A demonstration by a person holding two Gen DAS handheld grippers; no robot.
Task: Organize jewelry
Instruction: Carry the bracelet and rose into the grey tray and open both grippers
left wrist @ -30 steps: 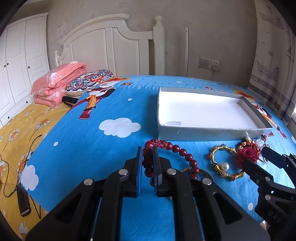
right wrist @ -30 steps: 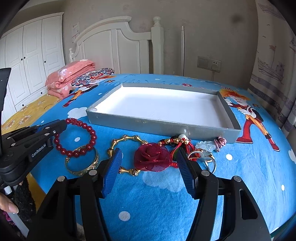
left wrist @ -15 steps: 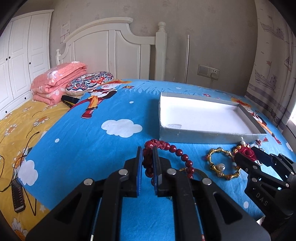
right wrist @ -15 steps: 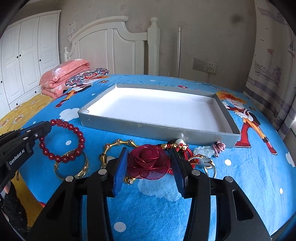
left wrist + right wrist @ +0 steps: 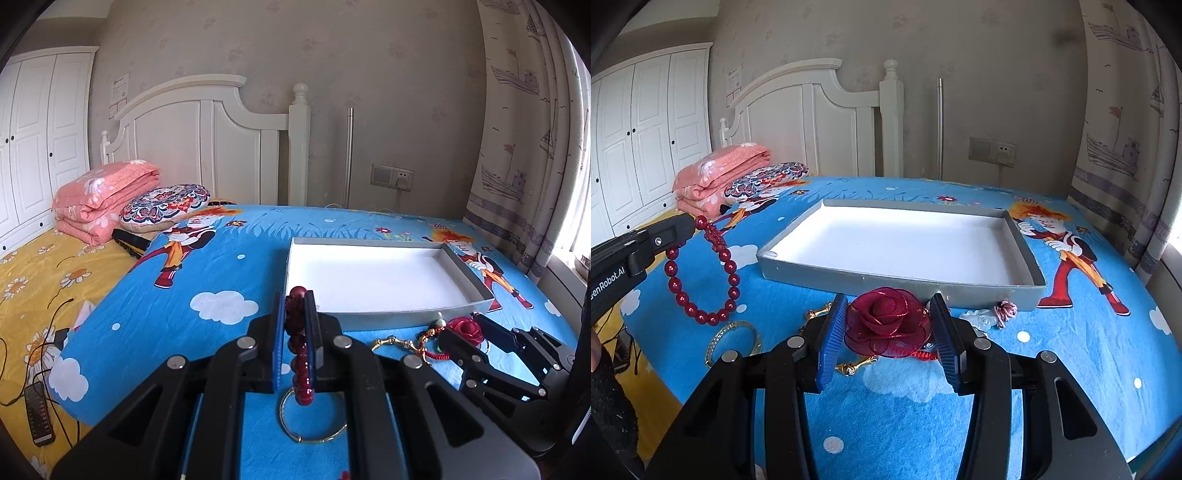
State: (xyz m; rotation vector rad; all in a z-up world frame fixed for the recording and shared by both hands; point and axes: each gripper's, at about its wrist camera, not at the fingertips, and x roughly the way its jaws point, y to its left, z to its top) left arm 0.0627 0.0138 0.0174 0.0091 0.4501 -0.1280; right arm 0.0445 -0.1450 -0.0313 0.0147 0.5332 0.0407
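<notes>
The left tool (image 5: 296,314) pinches a dark red bead bracelet (image 5: 297,347), hiding its top; the right tool (image 5: 886,334) clamps a crimson fabric rose (image 5: 887,323), covering the gold bamboo-link bracelet (image 5: 820,313).

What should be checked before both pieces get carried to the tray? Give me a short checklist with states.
1. Left gripper shut on the red bead bracelet: ok.
2. Bracelet off the bedspread, hanging free: ok.
3. Right gripper pads against the red rose piece: ok; firmness cannot tell.
4. Rose lifted clear: cannot tell.
5. Rose's red cord clear of the gold bamboo bangle: cannot tell.
6. Grey tray empty: ok.
</notes>
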